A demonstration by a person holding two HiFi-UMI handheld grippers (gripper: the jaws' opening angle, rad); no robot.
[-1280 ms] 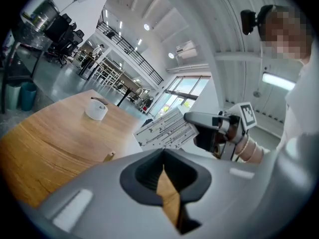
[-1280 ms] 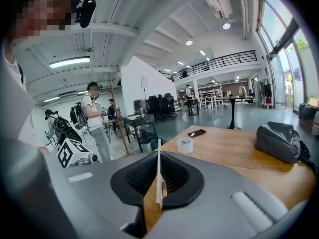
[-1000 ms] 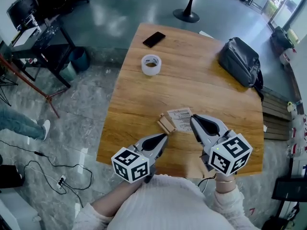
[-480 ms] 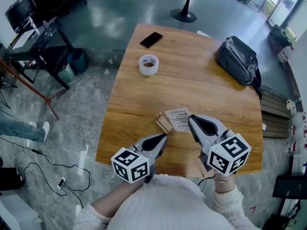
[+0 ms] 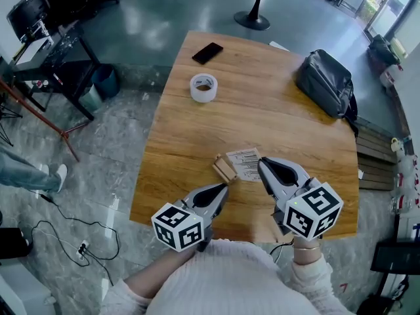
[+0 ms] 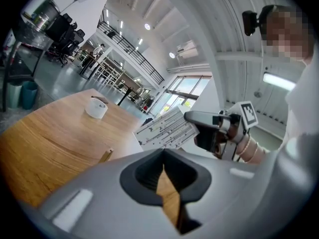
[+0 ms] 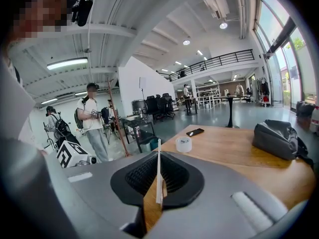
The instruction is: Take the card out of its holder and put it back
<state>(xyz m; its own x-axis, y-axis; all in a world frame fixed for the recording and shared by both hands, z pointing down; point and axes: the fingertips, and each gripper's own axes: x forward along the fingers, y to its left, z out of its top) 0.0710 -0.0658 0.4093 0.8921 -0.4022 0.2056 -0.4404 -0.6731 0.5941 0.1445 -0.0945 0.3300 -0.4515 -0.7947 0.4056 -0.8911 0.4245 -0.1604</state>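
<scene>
We reckon we're halfway: the card (image 5: pixel 246 163) is out of the holder (image 5: pixel 226 169), held just beside it and clamped edge-on in the right claw (image 5: pixel 263 166), so slotting it back is what's left. The left claw (image 5: pixel 222 190) sits closed on nothing near the holder. The left gripper view shows the card's printed face, lifted off the bench (image 5: pixel 262 97), while the right gripper view gives only a thin white edge.
</scene>
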